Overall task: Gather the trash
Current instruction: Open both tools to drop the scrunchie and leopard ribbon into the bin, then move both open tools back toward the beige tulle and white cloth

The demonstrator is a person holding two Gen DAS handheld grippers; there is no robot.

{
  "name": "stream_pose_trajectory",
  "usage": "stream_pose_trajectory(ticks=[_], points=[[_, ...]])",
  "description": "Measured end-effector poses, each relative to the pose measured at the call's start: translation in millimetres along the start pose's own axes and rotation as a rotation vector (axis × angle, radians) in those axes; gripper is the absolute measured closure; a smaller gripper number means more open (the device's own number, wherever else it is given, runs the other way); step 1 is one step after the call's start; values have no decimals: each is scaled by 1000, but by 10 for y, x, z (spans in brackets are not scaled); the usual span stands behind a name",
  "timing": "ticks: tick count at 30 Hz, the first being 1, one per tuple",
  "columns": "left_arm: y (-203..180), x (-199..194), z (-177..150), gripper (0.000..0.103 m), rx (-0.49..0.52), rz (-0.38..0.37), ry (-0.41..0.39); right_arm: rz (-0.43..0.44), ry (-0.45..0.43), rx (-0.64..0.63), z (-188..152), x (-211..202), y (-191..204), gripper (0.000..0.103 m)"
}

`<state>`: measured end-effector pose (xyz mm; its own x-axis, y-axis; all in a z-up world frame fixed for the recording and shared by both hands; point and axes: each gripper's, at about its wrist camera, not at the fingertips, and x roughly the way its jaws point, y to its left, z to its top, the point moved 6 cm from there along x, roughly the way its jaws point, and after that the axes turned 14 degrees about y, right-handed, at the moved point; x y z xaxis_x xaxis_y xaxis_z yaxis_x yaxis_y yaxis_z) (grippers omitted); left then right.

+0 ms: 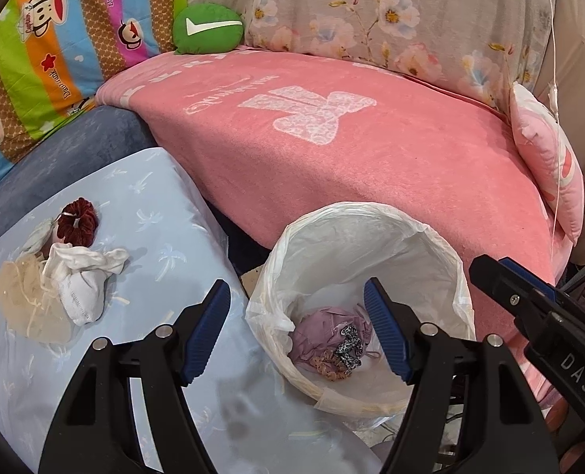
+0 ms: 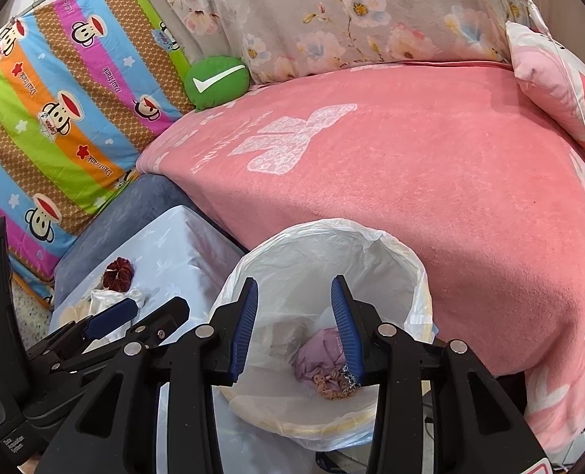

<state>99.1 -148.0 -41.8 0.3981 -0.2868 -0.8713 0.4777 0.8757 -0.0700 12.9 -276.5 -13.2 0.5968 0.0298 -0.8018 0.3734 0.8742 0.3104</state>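
A round bin with a white plastic liner stands between a light blue covered table and the pink bed. Inside lie a crumpled purple cloth, a tan scrunchie and a leopard scrunchie. On the table lie a dark red scrunchie, a white cloth and a beige mesh piece. My left gripper is open and empty over the bin's left rim. My right gripper is open and empty above the bin.
A pink blanket covers the bed behind the bin. A green checkmark cushion, a cartoon monkey quilt and a pink pillow lie around it. The right gripper's body shows at right.
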Motion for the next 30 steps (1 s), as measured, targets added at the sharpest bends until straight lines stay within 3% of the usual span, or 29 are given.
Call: stream_pose_trajectory(ticks=[7,16,27,30], points=[[132,-15,-55,36,-29,10,4,7,13,-28,-57,39,130,64],[378,-68,-153,27,-79,23,-1,19,32,-73,-129,103,366,64],[795,-124,-281,26,-153,41,1,37,55,-136,-204,223,742,61],[933,-153,-320,18,-174,47,0,43,62,-158,-230,259,870,61]])
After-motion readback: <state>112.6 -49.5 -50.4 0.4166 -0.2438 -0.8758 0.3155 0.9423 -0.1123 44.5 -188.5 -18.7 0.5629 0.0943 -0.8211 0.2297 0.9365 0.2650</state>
